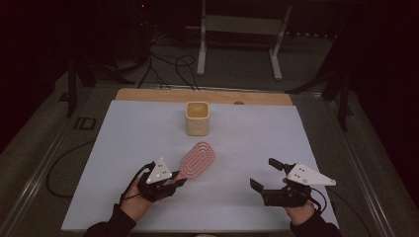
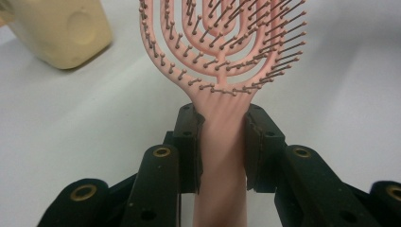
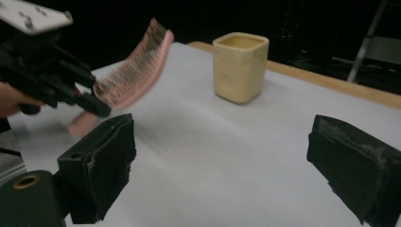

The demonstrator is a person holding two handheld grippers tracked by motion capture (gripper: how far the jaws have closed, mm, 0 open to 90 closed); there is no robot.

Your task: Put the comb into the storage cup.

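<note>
Hairbrush (image 2: 222, 52) was the thing in hand, and we had it gripped: our left gripper (image 2: 222, 142) was pinching the pink handle just below the head, its pads (image 2: 191, 142) pressed against the handle on both sides. From above we saw the brush (image 1: 196, 159) angled away from that gripper (image 1: 174, 180) toward the middle of the white mat (image 1: 123, 148), its oval head pointing up the table. In the right gripper view the brush (image 3: 137, 71) sat tilted with its bristles showing, and it appeared raised off the mat rather than lying flat, though we could not be sure from the high view.

Beyond the brush stood the cream square cup (image 1: 197, 118), upright and open at the top, well apart from the brush head and nearer the far wooden edge of the table (image 1: 148, 95). We could see nothing inside it. Our judgement was that the pick-up was done and the carry to the cup, if that was where the brush belonged, was all left to do: the head had not reached the rim.

Our right gripper (image 1: 271, 174) held nothing. Its jaws were spread wide over bare mat, well to the right of the brush, and in its own view the cup (image 3: 239, 66) stood between them farther off.
</note>
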